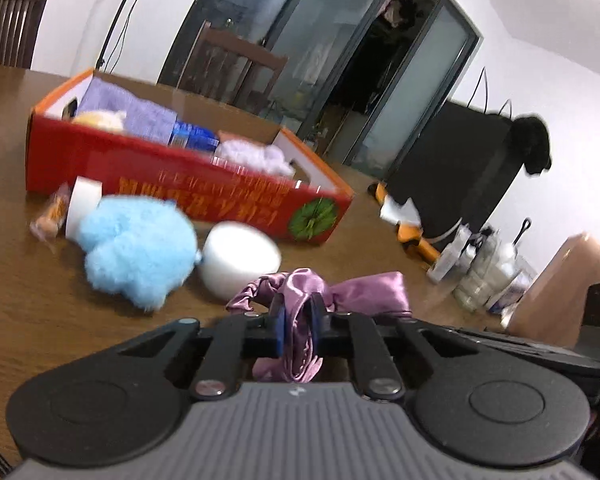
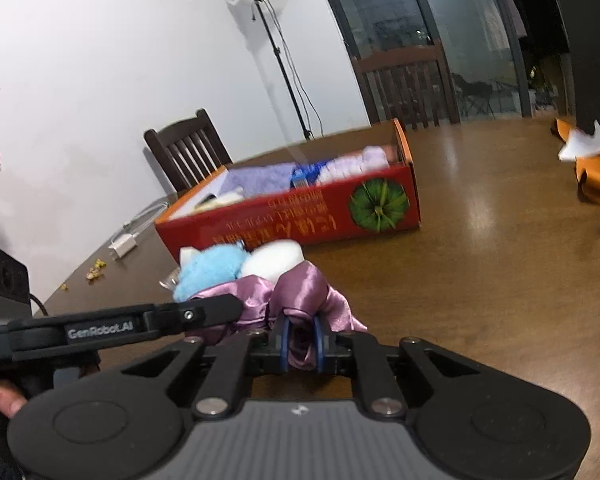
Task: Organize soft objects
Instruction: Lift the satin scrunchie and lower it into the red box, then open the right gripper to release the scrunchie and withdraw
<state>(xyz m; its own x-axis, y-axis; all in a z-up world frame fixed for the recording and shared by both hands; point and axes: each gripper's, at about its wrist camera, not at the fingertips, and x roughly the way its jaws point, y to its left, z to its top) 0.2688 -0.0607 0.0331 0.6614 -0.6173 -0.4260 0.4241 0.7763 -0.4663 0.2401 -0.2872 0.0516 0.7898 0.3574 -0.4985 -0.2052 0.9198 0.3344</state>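
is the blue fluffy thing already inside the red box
No, the blue fluffy thing lies on the wooden table in front of the red box, beside a white bowl.

Landmark: wooden table [image 2: 500, 240]. Two dark chairs [image 2: 188, 152] stand at its far edge. A light stand [image 2: 276, 48] rises behind it, against the wall. A white charger [image 2: 122, 247] lies on its left edge.
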